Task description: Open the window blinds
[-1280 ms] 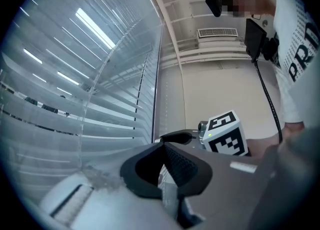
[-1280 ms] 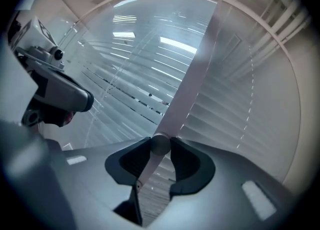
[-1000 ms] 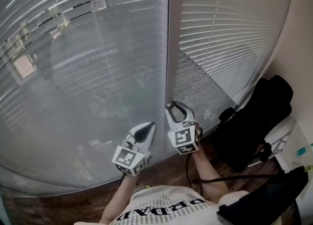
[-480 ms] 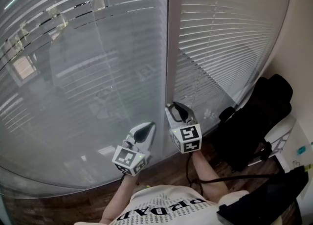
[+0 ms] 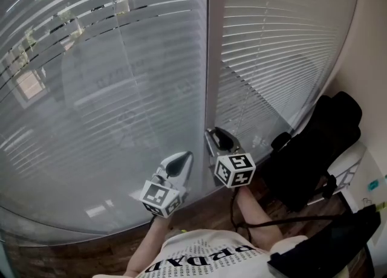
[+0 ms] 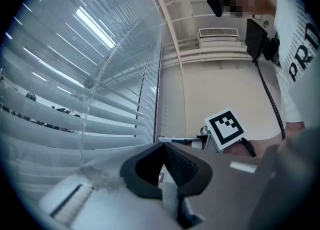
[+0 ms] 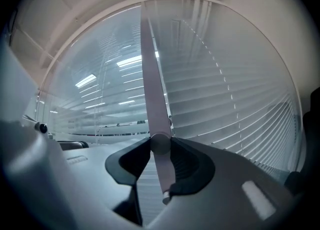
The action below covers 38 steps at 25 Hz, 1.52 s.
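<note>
clamping our right gripper (image 7: 161,146) on the wand (image 7: 154,94), which is hard to see from the head view; it hangs upright against the blinds (image 5: 121,77). our left gripper (image 6: 164,149) is clenched, empty.

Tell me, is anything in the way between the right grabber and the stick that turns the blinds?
Nothing visible is. The right gripper is closed on the tilt wand, with its pads pressing on the rod from both sides. The blinds hang just behind it.
</note>
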Tool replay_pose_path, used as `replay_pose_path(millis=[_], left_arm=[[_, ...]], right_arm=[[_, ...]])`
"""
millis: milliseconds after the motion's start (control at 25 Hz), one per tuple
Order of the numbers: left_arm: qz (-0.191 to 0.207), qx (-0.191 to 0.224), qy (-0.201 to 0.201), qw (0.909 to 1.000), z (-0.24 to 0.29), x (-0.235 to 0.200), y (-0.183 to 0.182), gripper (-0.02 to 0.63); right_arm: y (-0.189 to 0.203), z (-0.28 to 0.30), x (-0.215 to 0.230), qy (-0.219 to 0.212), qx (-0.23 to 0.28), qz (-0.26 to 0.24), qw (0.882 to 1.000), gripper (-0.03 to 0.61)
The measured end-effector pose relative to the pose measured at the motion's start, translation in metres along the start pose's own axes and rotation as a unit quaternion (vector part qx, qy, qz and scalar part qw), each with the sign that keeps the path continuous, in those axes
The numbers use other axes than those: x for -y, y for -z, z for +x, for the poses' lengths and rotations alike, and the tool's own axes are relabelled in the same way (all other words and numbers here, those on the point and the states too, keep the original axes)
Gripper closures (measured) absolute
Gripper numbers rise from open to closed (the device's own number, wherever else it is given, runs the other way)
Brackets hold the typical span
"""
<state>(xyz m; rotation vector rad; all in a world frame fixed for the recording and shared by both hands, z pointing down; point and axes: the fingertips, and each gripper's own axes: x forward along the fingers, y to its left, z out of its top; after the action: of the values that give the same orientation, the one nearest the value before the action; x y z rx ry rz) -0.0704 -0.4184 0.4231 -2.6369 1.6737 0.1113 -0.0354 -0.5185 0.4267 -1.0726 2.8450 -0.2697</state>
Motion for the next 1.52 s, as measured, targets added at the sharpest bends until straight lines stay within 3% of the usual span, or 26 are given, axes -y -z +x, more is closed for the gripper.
replay_pose_path(millis=[120, 240, 360, 480, 600, 720, 840, 1080, 1320, 1520], left_arm=[[0.000, -0.002, 0.001, 1.0000, 0.001, 0.002, 0.000, 0.621], [0.001, -0.002, 0.002, 1.0000, 0.001, 0.003, 0.000, 0.621], [0.000, -0.002, 0.001, 1.0000, -0.001, 0.001, 0.001, 0.621], [-0.004, -0.001, -0.002, 1.0000, -0.001, -0.001, 0.001, 0.621], [-0.006, 0.002, -0.001, 1.0000, 0.001, 0.000, 0.005, 0.621], [-0.006, 0.003, 0.001, 1.0000, 0.002, 0.001, 0.008, 0.621], [-0.007, 0.004, 0.001, 1.0000, 0.002, -0.001, 0.010, 0.621], [-0.014, -0.002, -0.018, 0.9997, 0.002, -0.005, -0.004, 0.621], [-0.003, 0.005, 0.000, 1.0000, 0.000, -0.002, 0.004, 0.621], [-0.005, 0.006, -0.006, 1.0000, 0.001, -0.004, -0.002, 0.621]], right_arm=[[0.001, 0.000, 0.000, 0.002, -0.006, -0.024, 1.000, 0.443], [0.000, -0.002, -0.003, 0.007, -0.025, -0.118, 0.993, 0.443], [-0.008, -0.006, -0.010, 0.005, -0.033, -0.237, 0.971, 0.393], [-0.004, -0.004, -0.015, -0.002, -0.055, -0.321, 0.945, 0.385], [0.003, -0.002, -0.012, 0.009, -0.066, -0.375, 0.925, 0.389], [0.006, 0.000, -0.011, 0.017, -0.065, -0.398, 0.915, 0.443], [0.006, 0.000, -0.011, 0.016, -0.057, -0.385, 0.921, 0.445], [-0.001, 0.000, -0.010, 0.014, -0.043, -0.301, 0.952, 0.446], [0.002, -0.002, -0.007, 0.011, -0.029, -0.202, 0.979, 0.446], [-0.001, -0.001, -0.002, 0.009, -0.018, -0.133, 0.991, 0.446]])
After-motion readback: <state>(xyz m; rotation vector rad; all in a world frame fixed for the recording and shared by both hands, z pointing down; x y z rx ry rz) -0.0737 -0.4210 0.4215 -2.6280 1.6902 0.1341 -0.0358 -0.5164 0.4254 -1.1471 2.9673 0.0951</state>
